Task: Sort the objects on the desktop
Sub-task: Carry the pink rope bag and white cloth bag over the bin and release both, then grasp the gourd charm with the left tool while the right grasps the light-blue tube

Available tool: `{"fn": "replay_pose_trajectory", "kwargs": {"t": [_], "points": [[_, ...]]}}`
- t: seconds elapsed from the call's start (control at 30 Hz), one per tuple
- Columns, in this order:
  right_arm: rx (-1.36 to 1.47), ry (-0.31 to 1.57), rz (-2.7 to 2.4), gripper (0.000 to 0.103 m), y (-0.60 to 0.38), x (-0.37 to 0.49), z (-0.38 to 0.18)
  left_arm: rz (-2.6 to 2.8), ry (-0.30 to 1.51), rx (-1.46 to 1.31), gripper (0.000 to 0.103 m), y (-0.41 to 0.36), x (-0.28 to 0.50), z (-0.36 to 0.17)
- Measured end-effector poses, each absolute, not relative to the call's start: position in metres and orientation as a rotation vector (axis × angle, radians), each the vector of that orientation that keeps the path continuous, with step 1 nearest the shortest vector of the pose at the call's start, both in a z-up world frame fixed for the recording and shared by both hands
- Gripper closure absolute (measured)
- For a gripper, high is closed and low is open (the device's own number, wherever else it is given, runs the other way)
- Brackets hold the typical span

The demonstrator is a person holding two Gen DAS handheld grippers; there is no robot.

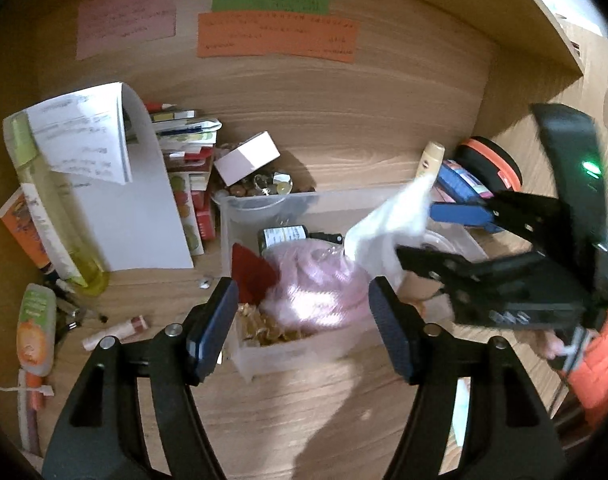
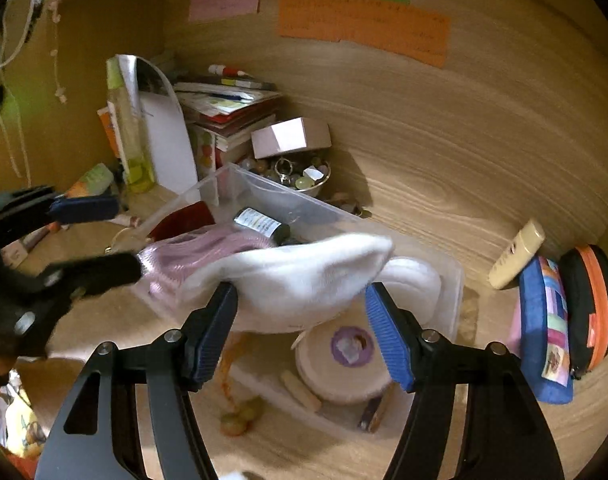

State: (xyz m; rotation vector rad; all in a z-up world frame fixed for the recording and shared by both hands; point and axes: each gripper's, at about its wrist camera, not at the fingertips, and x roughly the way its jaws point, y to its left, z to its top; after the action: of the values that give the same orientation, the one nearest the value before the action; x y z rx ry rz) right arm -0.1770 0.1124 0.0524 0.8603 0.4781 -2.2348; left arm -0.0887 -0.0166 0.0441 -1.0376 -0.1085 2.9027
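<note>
White sock [image 2: 304, 268] over a clear plastic bin [image 2: 456, 276] on a wooden desk [image 2: 444, 184].
Wood-panelled alcove; coloured paper notes [image 2: 364, 28] on the back wall, stacked books [image 2: 227, 112] at rear. The sock drapes across the right gripper [image 2: 301, 300], its blue pads bracketing the cloth; whether they press it cannot be told. Left gripper [image 1: 304, 304] hovers parted, empty, above a pink bag [image 1: 320, 280] in the bin.

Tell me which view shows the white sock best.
The right wrist view: the white sock stretches across the picture, draped over the clear bin. The left wrist view shows only a blurred bunch.
</note>
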Motion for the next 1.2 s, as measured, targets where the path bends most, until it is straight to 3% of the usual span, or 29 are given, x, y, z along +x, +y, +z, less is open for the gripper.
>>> {"fn": "replay_pose_trajectory", "kwargs": {"t": [0.27, 0.63, 0.87, 1.2], "points": [[0.958, 0.501, -2.225, 0.04, 0.094, -0.199, 0.027, 2.907, -0.087, -1.046, 0.031, -0.015, -0.071, 0.035], [0.89, 0.43, -2.251, 0.039, 0.122, -0.17, 0.059, 2.872, -0.088, -1.049, 0.03, -0.002, -0.064, 0.023], [0.84, 0.408, -2.266, 0.027, 0.152, -0.134, 0.067, 2.853, -0.088, -1.067, 0.025, 0.006, -0.053, 0.013], [0.941, 0.45, -2.202, 0.027, 0.176, -0.082, 0.016, 2.827, -0.048, -1.16, 0.025, 0.014, -0.041, -0.009]]}}
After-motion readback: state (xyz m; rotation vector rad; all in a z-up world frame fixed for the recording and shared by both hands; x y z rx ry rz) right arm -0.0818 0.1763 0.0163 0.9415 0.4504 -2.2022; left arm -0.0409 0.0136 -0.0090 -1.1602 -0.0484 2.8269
